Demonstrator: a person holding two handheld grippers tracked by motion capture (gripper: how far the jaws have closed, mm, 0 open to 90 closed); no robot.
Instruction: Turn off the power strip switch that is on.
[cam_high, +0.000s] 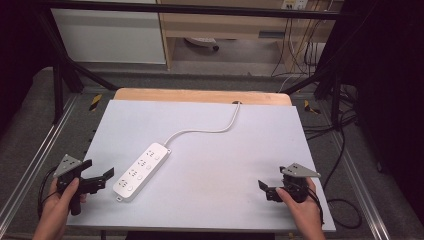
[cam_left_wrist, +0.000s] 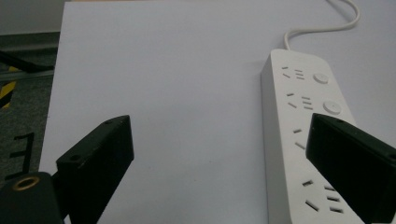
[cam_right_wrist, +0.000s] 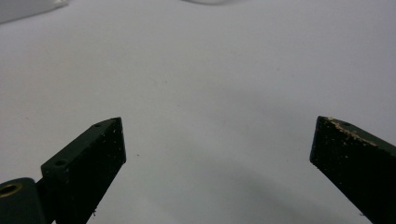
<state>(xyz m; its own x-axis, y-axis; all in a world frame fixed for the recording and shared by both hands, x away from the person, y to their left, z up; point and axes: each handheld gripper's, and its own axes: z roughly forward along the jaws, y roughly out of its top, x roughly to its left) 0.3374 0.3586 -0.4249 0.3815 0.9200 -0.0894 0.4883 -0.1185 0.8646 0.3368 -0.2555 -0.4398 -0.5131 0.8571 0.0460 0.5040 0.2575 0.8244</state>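
Note:
A white power strip (cam_high: 141, 171) with several sockets and round buttons lies at an angle on the white tabletop (cam_high: 235, 160), left of centre. Its white cable (cam_high: 205, 131) runs back to a hole at the far edge. My left gripper (cam_high: 100, 168) is open just left of the strip's near end, held in a hand. In the left gripper view its jaws (cam_left_wrist: 219, 128) stand wide apart, the right one overlapping the strip (cam_left_wrist: 294, 107). My right gripper (cam_high: 272, 177) is open near the front right, over bare tabletop (cam_right_wrist: 215, 70), with nothing between its jaws (cam_right_wrist: 217, 126).
A wooden strip (cam_high: 200, 95) borders the table's far edge. Black frame bars (cam_high: 65, 75) stand at the back corners. Dark cables (cam_high: 345, 150) trail on the grey floor to the right. A cabinet (cam_high: 225, 25) stands behind.

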